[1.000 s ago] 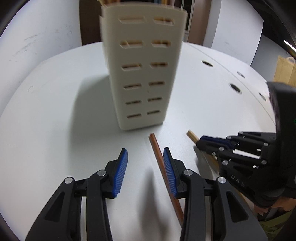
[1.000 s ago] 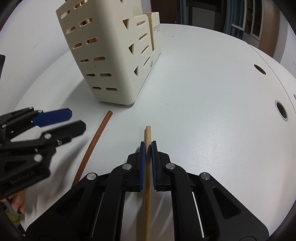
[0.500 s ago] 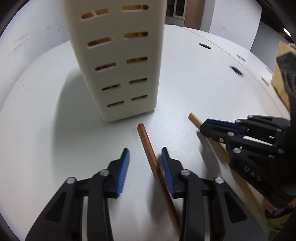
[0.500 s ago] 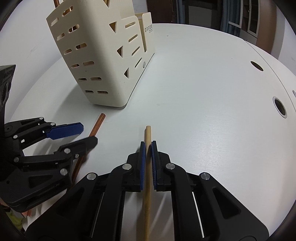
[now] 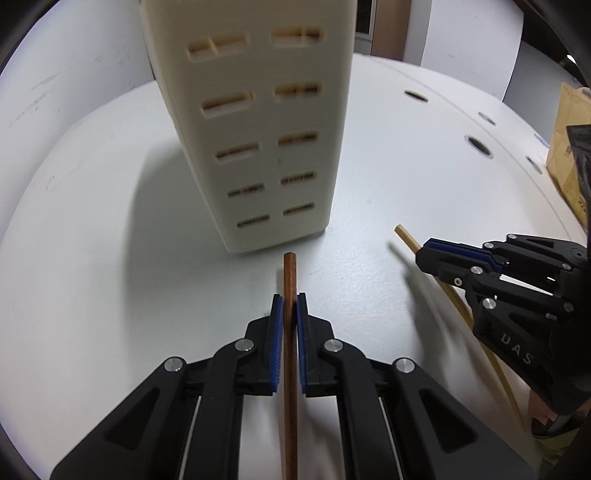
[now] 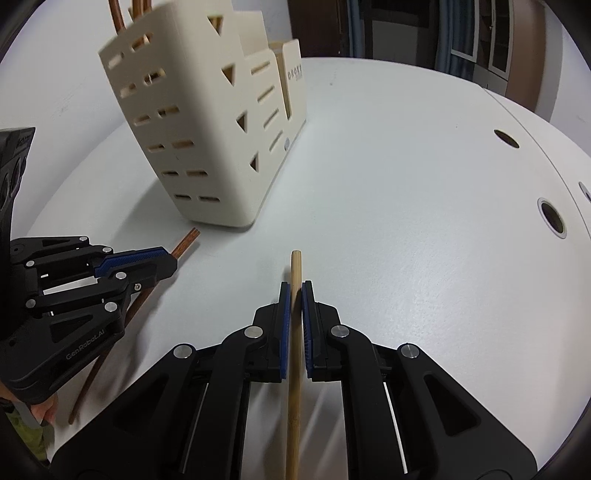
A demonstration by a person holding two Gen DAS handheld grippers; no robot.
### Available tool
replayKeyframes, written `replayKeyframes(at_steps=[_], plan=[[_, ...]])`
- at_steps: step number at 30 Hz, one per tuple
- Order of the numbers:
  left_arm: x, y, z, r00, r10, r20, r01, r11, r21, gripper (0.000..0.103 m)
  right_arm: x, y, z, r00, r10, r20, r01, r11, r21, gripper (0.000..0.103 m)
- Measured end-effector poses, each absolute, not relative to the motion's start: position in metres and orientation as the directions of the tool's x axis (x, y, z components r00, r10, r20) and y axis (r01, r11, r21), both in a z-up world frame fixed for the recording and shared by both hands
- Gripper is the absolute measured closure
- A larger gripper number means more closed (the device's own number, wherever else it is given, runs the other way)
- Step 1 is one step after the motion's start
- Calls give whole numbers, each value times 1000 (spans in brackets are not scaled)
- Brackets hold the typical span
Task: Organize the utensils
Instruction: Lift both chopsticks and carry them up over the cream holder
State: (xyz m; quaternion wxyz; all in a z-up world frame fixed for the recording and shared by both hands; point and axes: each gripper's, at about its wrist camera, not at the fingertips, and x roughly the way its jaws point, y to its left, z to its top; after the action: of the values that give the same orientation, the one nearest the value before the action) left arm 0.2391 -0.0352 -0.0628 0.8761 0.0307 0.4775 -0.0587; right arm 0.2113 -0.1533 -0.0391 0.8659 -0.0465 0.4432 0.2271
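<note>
Holder (image 5: 258, 140) on table (image 5: 92, 258); 2 chopsticks (image 5: 289, 273) before it, side by side.

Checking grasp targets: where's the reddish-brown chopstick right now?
Left wrist view, centre: the reddish-brown chopstick is clamped in the left gripper, tip just short of the cream utensil holder.

Looks like an office or lab room rather than a home kitchen: a large white round table (image 6: 424, 192) with cable holes (image 6: 551, 218) cut through the top, plain white walls (image 5: 74, 66) marked with scuffs, dark brown cabinets with glass doors (image 6: 476, 33) at the back, a brown doorway (image 5: 388, 29), a cardboard box (image 5: 569, 140) at the table's far edge, and a cream slotted utensil holder (image 6: 207, 129) standing alone on the bare tabletop
</note>
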Motion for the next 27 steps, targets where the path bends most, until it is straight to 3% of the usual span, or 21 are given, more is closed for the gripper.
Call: replayKeyframes(at_steps=[11, 27], plan=[[196, -10, 8, 695, -124, -709, 111, 992, -64, 96, 181, -155, 25, 618, 444, -648, -472, 870, 145, 97], [169, -8, 73, 832, -113, -543, 92, 994, -65, 96, 165, -149, 82, 689, 494, -530, -502, 853, 142, 97]])
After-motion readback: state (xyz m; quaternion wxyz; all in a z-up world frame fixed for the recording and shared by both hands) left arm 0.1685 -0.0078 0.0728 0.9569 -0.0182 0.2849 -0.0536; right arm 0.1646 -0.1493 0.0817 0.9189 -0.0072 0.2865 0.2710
